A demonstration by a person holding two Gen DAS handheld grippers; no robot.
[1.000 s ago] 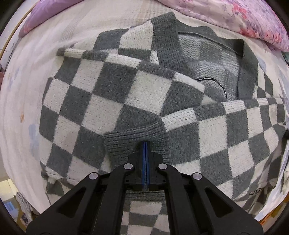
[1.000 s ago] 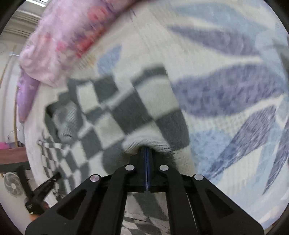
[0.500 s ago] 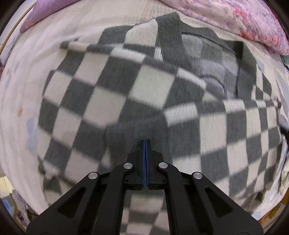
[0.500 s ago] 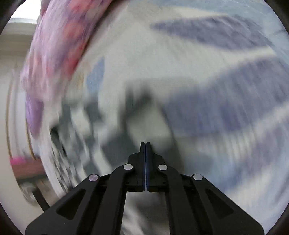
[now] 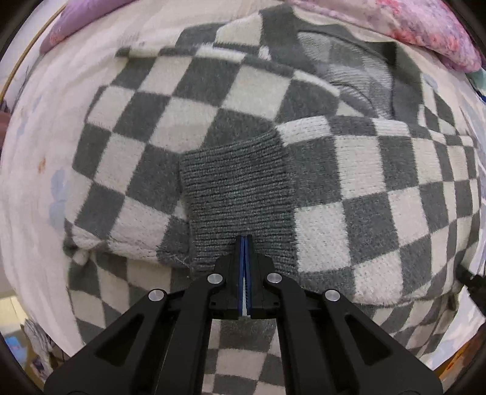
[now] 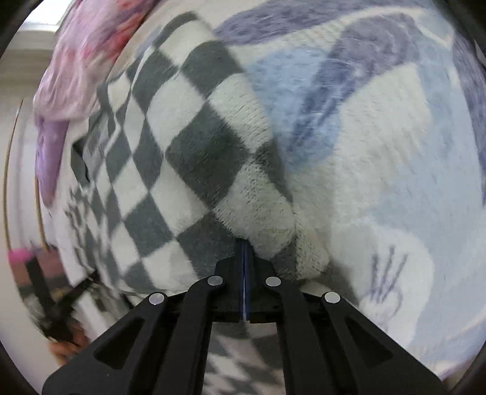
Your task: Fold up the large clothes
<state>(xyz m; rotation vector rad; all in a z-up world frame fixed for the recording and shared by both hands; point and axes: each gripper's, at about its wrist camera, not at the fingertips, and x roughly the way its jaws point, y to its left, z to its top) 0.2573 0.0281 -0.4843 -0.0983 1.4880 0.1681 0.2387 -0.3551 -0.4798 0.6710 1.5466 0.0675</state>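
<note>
Two grippers, one garment, catalogued from left to right.

Left gripper [image 5: 244,240]: jaws closed, tips resting on the grey ribbed cuff [image 5: 237,194] of a sleeve. Whether any knit was pinched between them could not be told; the blue pads met with no cloth showing in the gap.

Checkered sweater [image 5: 188,121]: grey and cream squares, lying on the pale bedsheet [image 5: 27,170]. Both sleeves were laid across the chest, the left-hand one ending in the cuff at the middle, the right-hand one [image 5: 379,188] overlapping from the other side. Grey neckline [image 5: 358,48] at the far end, open and face up, just short of a pink floral quilt [image 5: 425,27].

Right gripper [image 6: 244,243]: jaws closed on a fold of the sweater's edge [image 6: 267,231], cream knit bunched just above the tips and hanging below them. Blue leaf-patterned blanket [image 6: 379,127] lay beside that edge on the right. View partly blurred.

Progress, as judged: sleeves folded in, so the narrowing stage appeared done or nearly so on the left. The right side was mid-fold, its edge lifted and not yet laid down. Remaining: setting that edge flat, then folding the body crosswise, hem toward neckline, into a compact stack.
</note>
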